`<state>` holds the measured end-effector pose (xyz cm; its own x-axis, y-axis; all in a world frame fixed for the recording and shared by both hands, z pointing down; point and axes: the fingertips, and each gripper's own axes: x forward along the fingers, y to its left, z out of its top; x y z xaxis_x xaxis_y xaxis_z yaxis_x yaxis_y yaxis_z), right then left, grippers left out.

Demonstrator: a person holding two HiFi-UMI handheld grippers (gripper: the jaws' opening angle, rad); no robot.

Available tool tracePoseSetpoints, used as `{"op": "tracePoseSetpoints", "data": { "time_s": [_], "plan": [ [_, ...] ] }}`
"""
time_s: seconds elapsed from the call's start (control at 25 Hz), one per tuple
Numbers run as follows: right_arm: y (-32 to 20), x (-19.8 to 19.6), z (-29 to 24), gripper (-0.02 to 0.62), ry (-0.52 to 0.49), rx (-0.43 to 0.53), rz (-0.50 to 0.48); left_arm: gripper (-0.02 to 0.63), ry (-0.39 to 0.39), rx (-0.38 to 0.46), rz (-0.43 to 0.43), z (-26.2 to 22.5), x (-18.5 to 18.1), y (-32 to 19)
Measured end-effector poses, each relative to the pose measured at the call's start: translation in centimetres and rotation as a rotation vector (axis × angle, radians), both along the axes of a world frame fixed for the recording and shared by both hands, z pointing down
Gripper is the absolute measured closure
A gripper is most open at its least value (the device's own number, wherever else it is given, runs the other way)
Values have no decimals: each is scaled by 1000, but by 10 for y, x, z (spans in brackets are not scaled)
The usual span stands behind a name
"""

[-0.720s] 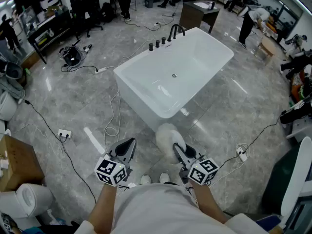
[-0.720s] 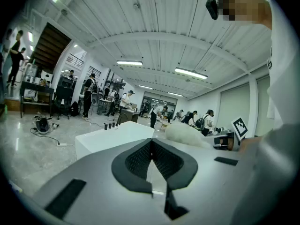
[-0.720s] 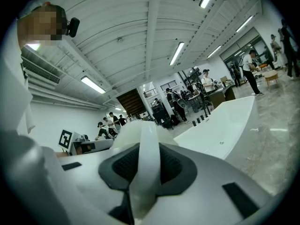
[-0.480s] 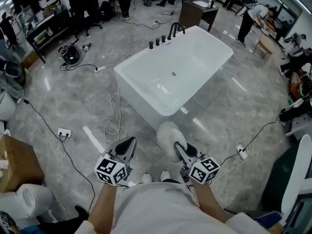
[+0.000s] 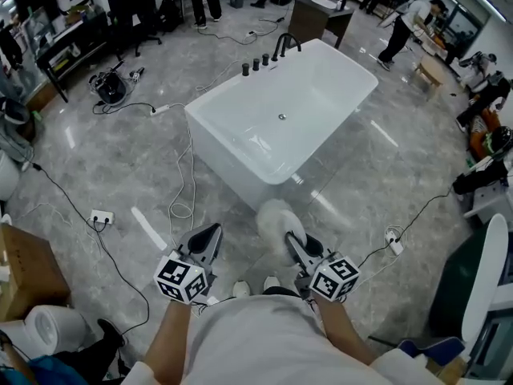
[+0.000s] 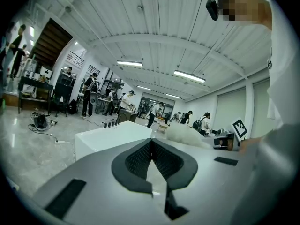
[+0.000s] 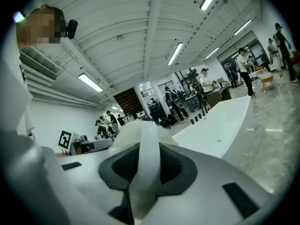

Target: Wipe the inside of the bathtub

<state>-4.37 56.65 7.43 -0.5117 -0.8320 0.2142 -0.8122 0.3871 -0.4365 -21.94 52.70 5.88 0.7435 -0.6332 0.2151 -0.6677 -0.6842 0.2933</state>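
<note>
Grey marble floor [image 5: 96, 159] fills the frame. A white power strip [image 5: 103, 216] lies at the left, a cardboard box [image 5: 26, 269] at lower left, a dark cabinet [image 5: 314, 18] at top centre, a bending person [image 5: 401, 18] at upper right.

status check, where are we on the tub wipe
Left claw shut, empty. Right claw shut on fluffy white pad, by its strap. Bathtub ahead, pad not yet in it. White cable on floor beside its near corner.
</note>
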Motion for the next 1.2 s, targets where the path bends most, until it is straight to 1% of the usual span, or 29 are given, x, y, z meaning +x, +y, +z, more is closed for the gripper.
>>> {"op": "tracePoseSetpoints", "data": {
  "time_s": [0.16, 0.4, 0.6, 0.8, 0.96, 1.04, 1.2],
  "plan": [
    [2, -4, 2, 499, 1, -6, 9, 594, 36, -7, -3, -1, -8, 1],
    [-3, -6, -1, 499, -30, -16, 40, 594, 22, -8, -13, 3, -26, 1],
    [-12, -11, -9, 499, -10, -19, 7, 594, 29, -22, -43, 5, -40, 1],
    [-29, -14, -8, 499, -35, -23, -13, 594, 43, -39, -71, 13, -45, -1],
    [-51, -21, 1, 499, -61, -41, -40, 594, 38, -60, -82, 21, -47, -13],
    [-64, -23, 7, 499, -71, -49, -54, 594, 23, -65, -83, 23, -46, -23],
    [-100, -24, 16, 499, -91, -66, -76, 594, -18, -69, -93, 28, -43, -63]
  ]
}}
